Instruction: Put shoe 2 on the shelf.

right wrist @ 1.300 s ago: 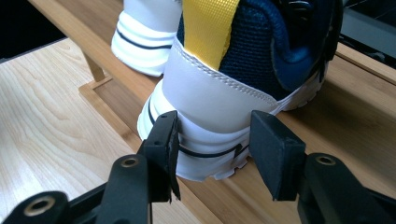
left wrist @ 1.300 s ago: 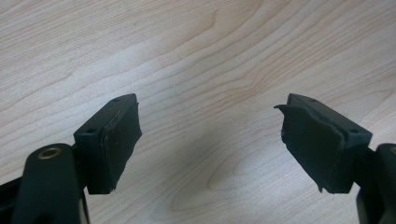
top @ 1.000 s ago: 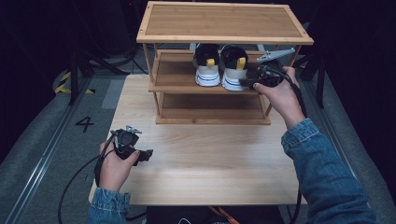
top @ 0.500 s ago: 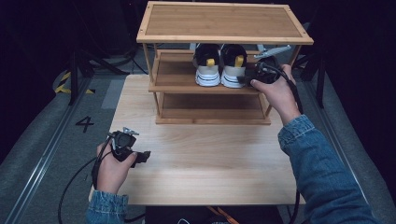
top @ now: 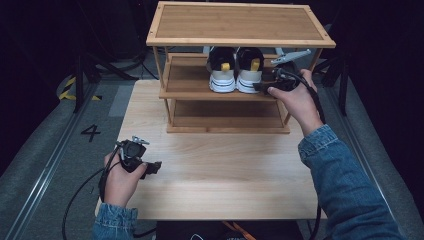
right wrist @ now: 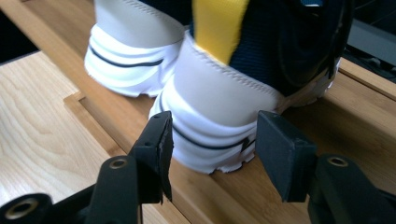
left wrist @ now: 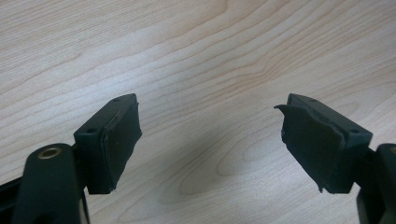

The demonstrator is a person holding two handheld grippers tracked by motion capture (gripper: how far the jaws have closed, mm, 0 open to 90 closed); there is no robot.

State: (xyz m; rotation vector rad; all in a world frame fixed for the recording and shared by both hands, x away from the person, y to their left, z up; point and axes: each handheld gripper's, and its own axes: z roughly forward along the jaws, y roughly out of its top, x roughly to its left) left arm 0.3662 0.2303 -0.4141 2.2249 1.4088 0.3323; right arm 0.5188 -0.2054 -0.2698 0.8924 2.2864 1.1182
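A pair of white and navy shoes with yellow heel tabs stands on the middle shelf of a wooden shoe rack (top: 240, 22), heels toward me. My right gripper (top: 257, 86) is level with that shelf, at the heel of the right shoe (top: 248, 75). In the right gripper view its jaws (right wrist: 215, 128) flank that heel (right wrist: 219, 112). They have just been opening and the pads stand off the shoe. The left shoe (right wrist: 130, 56) sits beside it. My left gripper (top: 156, 167) hovers low over the table's front left, open with bare wood between its fingers (left wrist: 210, 126).
The rack stands at the far side of the light wooden table (top: 225, 170). Its top shelf and bottom shelf (top: 230, 117) are bare. The middle shelf has free room left of the shoes (top: 187, 80). Dark floor and cables surround the table.
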